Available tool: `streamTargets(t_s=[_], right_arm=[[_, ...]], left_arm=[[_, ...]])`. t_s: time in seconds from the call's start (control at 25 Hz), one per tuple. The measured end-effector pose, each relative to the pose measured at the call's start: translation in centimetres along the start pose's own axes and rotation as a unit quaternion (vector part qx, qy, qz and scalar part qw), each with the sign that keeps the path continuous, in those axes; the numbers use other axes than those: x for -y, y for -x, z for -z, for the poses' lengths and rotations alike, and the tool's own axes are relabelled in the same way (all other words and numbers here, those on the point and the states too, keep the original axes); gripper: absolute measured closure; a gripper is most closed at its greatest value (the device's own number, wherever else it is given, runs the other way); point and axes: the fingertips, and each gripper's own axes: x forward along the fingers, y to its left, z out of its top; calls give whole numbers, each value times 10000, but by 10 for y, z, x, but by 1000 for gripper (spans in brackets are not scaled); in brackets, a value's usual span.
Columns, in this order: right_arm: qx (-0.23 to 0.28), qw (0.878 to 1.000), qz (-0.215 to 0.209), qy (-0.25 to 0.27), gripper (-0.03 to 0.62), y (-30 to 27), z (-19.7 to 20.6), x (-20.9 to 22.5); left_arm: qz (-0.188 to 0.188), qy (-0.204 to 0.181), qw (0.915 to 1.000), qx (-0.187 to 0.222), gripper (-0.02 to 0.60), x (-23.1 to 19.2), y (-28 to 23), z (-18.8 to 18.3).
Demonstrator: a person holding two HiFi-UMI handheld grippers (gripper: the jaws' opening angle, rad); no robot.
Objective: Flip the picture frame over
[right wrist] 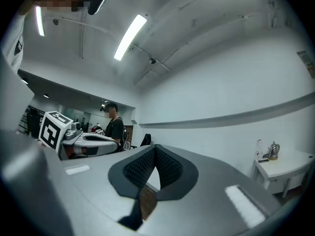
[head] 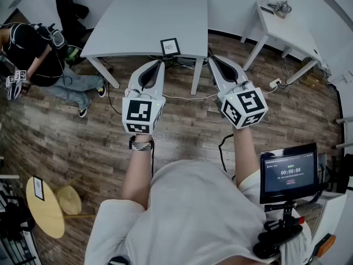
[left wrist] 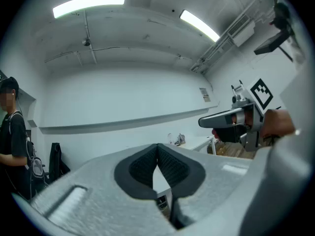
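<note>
Approach seems pending: left gripper and right gripper, both clenched empty, must open toward the picture frame at 12 o'clock

Grey table standing on a wood-plank floor. A dark-bordered picture frame sits on the table top at its near edge, right of centre. To the table's right stands a smaller white side table carrying small items.

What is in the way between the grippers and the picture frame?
Nothing that I can see. The picture frame sits at the table's near edge, ahead of the left gripper and right gripper.
</note>
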Motion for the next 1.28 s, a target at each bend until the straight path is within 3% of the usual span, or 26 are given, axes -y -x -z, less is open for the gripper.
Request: streamTargets(t_s=[0.24,0.72,1.0,1.28], right_arm=[[92,9997,-46,-209,592,7,5,7],[86,9953,-636,-721,592,27,18,20],[6,9964,-676,-512,592,35,36,28],[-119,9943,-500,-931,592,8,61,60]], left_arm=[[22,37,10000,-74,578,8,-2,6],[-170,26,9992,-354,578,39,-8,21],[-247,87,9980,-578,578,52,-9,42],[-227,101,9965,-802,578,35,-43,62]])
